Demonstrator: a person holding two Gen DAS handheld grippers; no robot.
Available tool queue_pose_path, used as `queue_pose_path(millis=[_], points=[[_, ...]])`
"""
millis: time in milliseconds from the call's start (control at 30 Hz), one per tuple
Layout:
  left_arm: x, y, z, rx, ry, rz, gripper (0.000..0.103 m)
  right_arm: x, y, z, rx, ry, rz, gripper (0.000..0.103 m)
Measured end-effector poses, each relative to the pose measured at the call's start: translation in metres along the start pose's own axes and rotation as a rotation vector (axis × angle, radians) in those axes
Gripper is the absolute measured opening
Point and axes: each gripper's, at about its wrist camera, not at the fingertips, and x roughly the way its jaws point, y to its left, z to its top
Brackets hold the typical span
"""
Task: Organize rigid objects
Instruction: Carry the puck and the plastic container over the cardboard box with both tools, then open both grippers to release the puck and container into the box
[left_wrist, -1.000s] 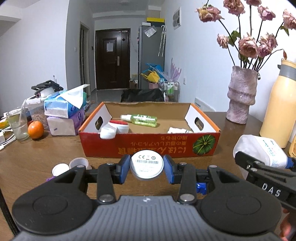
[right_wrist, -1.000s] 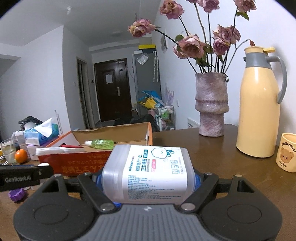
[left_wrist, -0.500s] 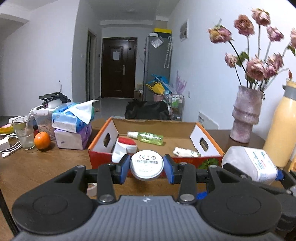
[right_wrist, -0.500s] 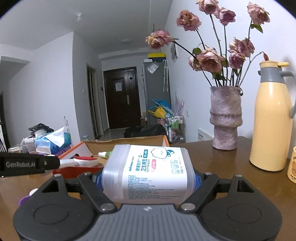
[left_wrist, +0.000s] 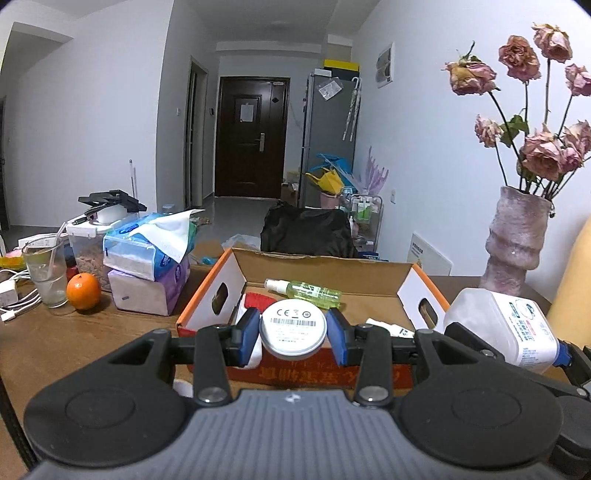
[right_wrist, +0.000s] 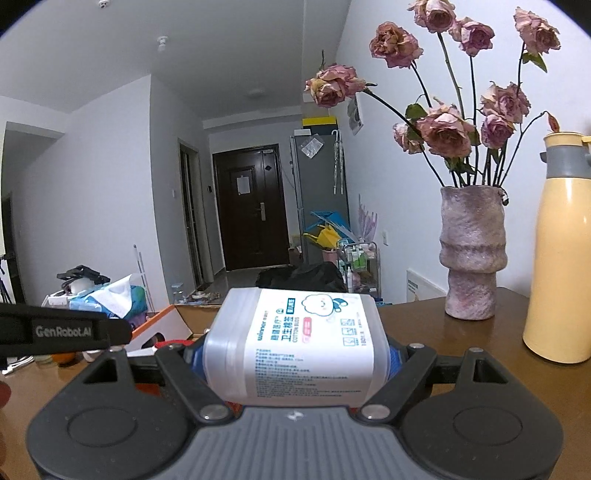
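Orange fruit (left_wrist: 83, 291) is seen at the far left of the desk (left_wrist: 55, 343), beside stacked tissue packs (left_wrist: 147, 258). Right of them, a cardboard box (left_wrist: 207, 295) holds a green spray bottle (left_wrist: 310, 290). A round tin (left_wrist: 293, 329) is pinched by the left gripper (left_wrist: 293, 336) fingers (left_wrist: 246, 332) above the box's near wall. A cotton-bud tub (right_wrist: 299, 343) is clamped by the right gripper (right_wrist: 295, 360); a vase (right_wrist: 471, 254) and flask (right_wrist: 561, 251) are seen at the far right.

One cardboard box (left_wrist: 402, 275), one green spray bottle (left_wrist: 308, 289), one round tin (left_wrist: 293, 328), one cotton-bud tub (right_wrist: 299, 341), two tissue packs (left_wrist: 142, 251), one orange (left_wrist: 83, 291), one drinking glass (left_wrist: 46, 275), one vase (right_wrist: 472, 254), one yellow thermos (right_wrist: 563, 254).
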Motion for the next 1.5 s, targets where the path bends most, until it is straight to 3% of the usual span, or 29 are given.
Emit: queue_pose_path(millis=[1200, 1500], points=[[0.097, -0.009, 0.028, 0.016, -0.003, 0.040, 0.041, 0.107, -0.001, 0.018, -0.013, 0.009, 0.002, 0.082], [0.124, -0.006, 0.030, 0.021, 0.027, 0.062, 0.041, 0.131, 0.001, 0.019, -0.032, 0.026, 0.004, 0.082]])
